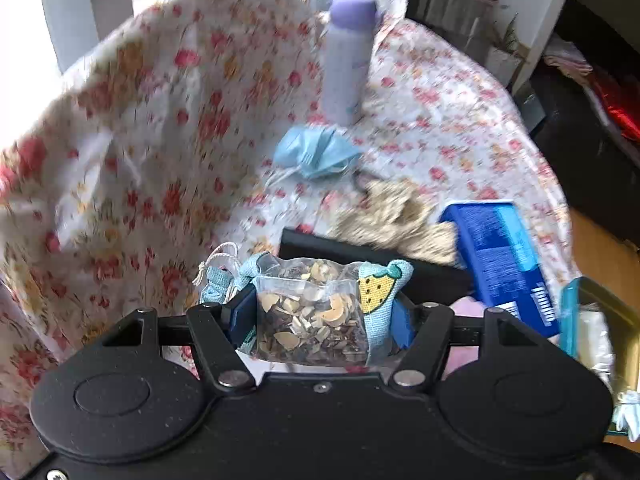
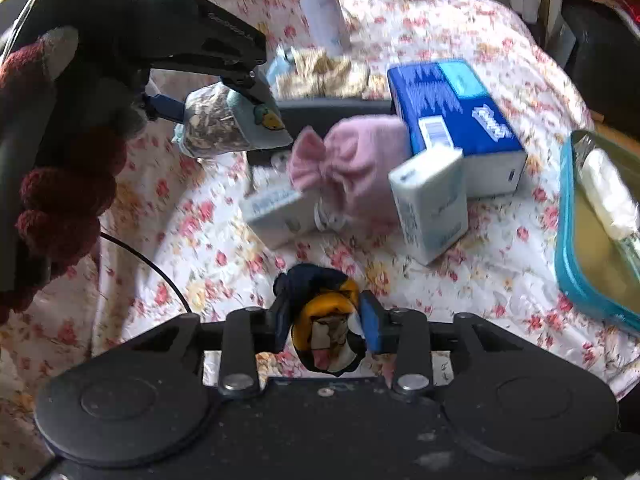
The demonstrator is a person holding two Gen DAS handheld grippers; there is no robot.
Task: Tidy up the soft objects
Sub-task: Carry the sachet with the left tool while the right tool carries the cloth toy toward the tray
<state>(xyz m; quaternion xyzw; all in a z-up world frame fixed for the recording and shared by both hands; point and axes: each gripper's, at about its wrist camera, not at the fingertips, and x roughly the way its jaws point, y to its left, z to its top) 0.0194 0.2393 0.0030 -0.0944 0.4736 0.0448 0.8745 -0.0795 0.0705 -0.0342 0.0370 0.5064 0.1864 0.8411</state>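
Left wrist: left gripper (image 1: 320, 312) clamps sachet (image 1: 312, 312); right gripper (image 2: 326, 320) clamps scrunchie (image 2: 324, 320)

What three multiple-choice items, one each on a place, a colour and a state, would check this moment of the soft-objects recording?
1. Where does the purple bottle stand?
A. On the floral cloth, beyond the blue face mask
B. Inside the teal-rimmed container
C. On top of the blue tissue pack

2. What colour is the knitted hat with the bow?
A. Green
B. Pink
C. Black

3. What is the left gripper doing?
A. Open and bare
B. Shut on the purple bottle
C. Shut on a sachet of dried bits

Key: 1 A, the bottle stands upright on the floral cloth past the blue face mask. 2 B, the hat is pink in the right wrist view. 3 C, the jaws press both sides of the sachet; the right gripper likewise grips a dark and yellow cloth item.
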